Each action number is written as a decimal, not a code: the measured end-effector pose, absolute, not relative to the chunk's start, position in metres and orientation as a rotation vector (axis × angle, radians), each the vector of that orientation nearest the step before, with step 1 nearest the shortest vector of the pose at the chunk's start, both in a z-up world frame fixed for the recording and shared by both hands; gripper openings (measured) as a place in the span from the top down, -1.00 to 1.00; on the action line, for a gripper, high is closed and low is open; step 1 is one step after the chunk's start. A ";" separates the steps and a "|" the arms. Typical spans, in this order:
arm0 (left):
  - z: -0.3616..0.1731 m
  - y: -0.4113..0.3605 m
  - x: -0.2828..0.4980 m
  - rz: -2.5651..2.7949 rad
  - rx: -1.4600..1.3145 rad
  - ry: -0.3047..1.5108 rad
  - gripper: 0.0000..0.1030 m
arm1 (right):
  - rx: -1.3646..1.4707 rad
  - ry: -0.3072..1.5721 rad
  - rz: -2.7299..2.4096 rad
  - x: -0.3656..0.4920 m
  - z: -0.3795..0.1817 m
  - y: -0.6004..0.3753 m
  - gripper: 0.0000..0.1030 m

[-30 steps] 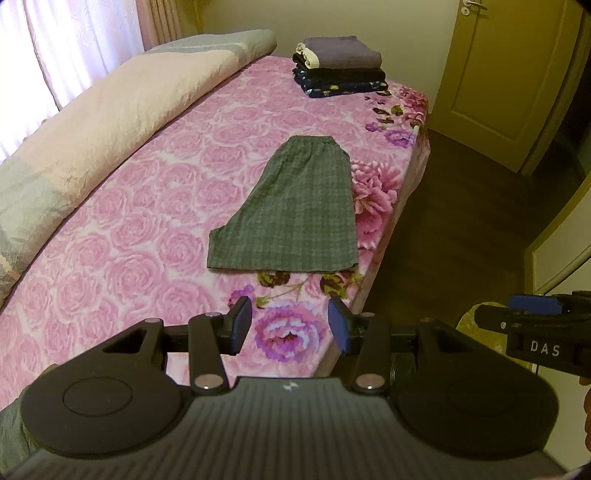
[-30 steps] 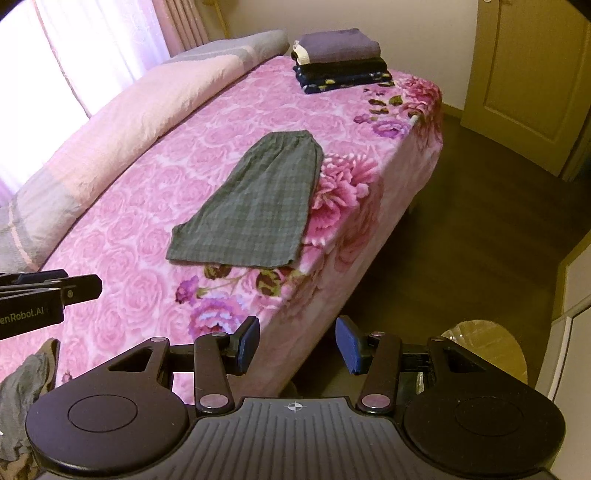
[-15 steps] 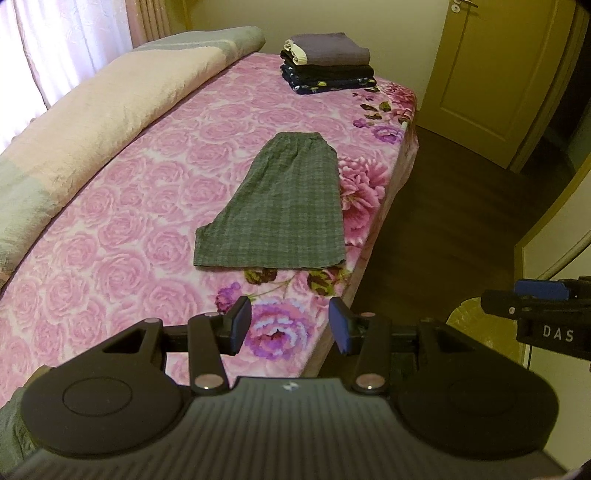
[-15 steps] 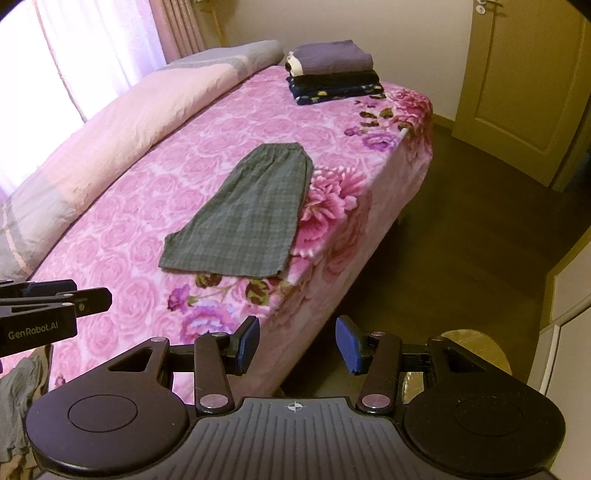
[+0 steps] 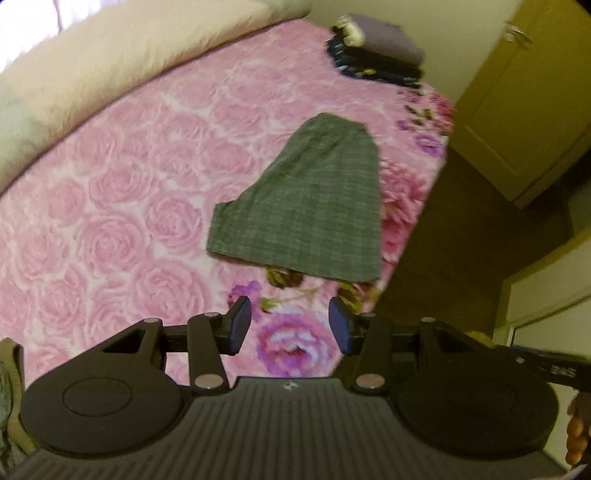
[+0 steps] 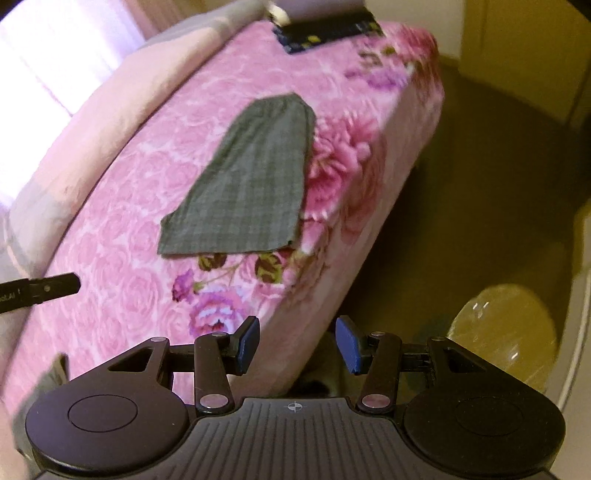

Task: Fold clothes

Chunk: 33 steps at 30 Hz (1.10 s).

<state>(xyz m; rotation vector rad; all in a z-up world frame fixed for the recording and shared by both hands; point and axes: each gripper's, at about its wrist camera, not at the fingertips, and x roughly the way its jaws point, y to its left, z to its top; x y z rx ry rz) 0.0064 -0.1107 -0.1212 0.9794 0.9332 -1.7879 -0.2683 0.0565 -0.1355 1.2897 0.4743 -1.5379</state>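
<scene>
A grey-green checked garment [image 5: 306, 206] lies flat, folded in half lengthwise, on the pink rose bedspread [image 5: 122, 192] near the bed's right edge; it also shows in the right wrist view [image 6: 251, 184]. My left gripper [image 5: 290, 326] is open and empty, hovering over the bed short of the garment's near hem. My right gripper [image 6: 297, 345] is open and empty, over the bed's edge and the floor. Both views are blurred by motion.
A stack of folded clothes [image 5: 376, 62] sits at the far end of the bed, also in the right wrist view [image 6: 325, 26]. A rolled quilt [image 5: 110, 62] lies along the left side. A door [image 5: 524, 96], brown floor [image 6: 480, 192] and a yellowish bin [image 6: 506, 325] are on the right.
Both grippers have moved forward and tilted toward the garment, which now looks larger and closer. Both stay open and the garment has not moved.
</scene>
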 end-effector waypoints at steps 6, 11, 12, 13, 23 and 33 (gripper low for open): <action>-0.178 -0.204 0.018 -1.696 0.955 1.087 0.20 | 1.411 0.271 -1.445 -0.309 -0.173 0.001 0.04; -0.225 -0.256 0.026 -1.670 0.971 1.156 0.20 | 1.524 0.117 -1.351 -0.338 -0.230 -0.058 0.04; -0.234 -0.260 0.029 -1.665 0.976 1.160 0.19 | 1.536 0.118 -1.343 -0.341 -0.242 -0.067 0.04; -0.243 -0.265 0.032 -1.660 0.980 1.164 0.18 | 1.543 0.129 -1.336 -0.344 -0.253 -0.075 0.04; -0.316 -0.285 0.073 -1.706 0.896 1.283 0.17 | 1.569 0.148 -1.261 -0.354 -0.335 -0.102 0.04; -0.359 -0.303 0.076 -1.843 0.809 1.464 0.07 | 1.563 0.132 -1.162 -0.363 -0.362 -0.114 0.05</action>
